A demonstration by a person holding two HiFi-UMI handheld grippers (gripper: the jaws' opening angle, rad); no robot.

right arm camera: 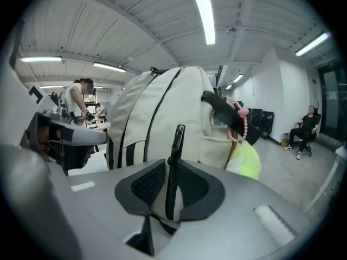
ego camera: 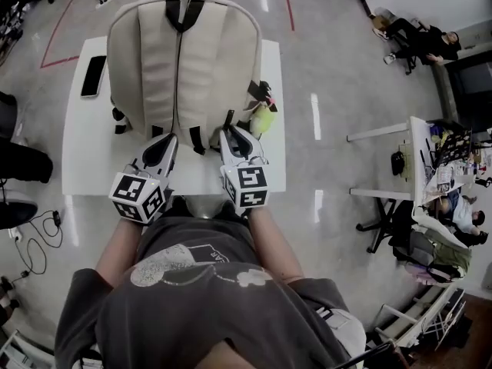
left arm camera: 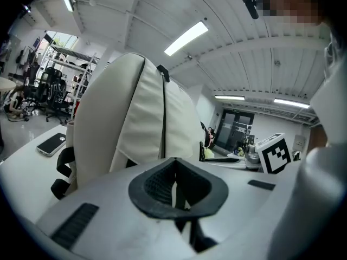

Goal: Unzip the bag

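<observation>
The cream backpack (ego camera: pixel 201 60) lies on the white table (ego camera: pixel 77 148), its dark centre zipper (ego camera: pixel 178 68) closed, with a smartphone (ego camera: pixel 94 75) beside it on the person's left and a yellow-green pouch (ego camera: pixel 263 118) at its right side. The left gripper (ego camera: pixel 167 138) sits at the backpack's near left edge, its jaws together with nothing clearly between them. The right gripper (ego camera: pixel 229 133), at the near right edge, has its jaws closed on a thin black strap (right arm camera: pixel 176 137) that stands up between the pads.

Glossy grey floor (ego camera: pixel 338 75), white table (ego camera: pixel 81 144), ceiling striplights (right arm camera: pixel 205 18)
</observation>
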